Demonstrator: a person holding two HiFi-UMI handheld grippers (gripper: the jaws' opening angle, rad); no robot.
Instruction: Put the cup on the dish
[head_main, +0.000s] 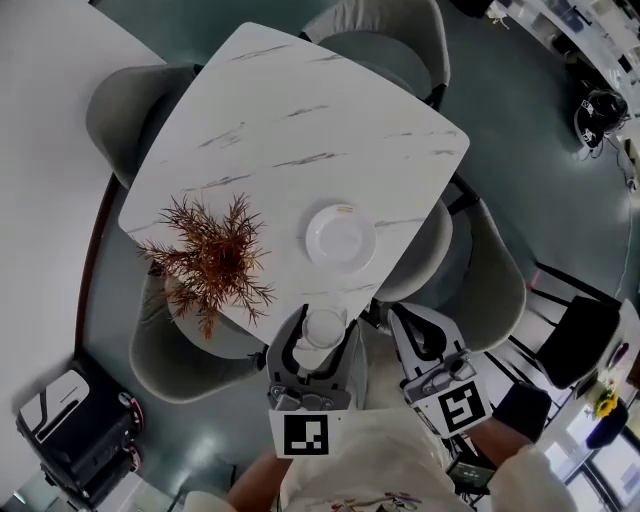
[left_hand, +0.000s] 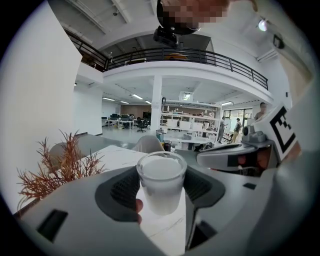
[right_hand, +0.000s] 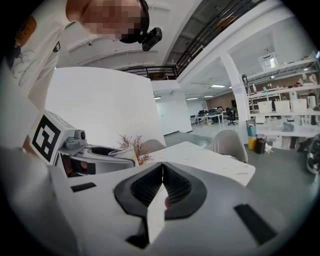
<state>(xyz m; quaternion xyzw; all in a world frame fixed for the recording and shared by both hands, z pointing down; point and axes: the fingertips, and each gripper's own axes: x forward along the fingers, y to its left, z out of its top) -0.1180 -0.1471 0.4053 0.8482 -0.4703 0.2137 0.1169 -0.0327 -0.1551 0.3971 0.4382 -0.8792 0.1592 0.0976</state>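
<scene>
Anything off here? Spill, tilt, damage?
Nothing stands out. The left gripper holds the cup upright at the near edge of the table, with no spill visible. The dish lies flat and empty, and the plant stands upright. The right gripper is shut and empty.

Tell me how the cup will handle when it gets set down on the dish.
The cup narrows toward its base, so it may tip if released tilted. Its smooth frosted wall could slip, though the ribbed pads should help. It looks thin and empty, so probably light.
</scene>
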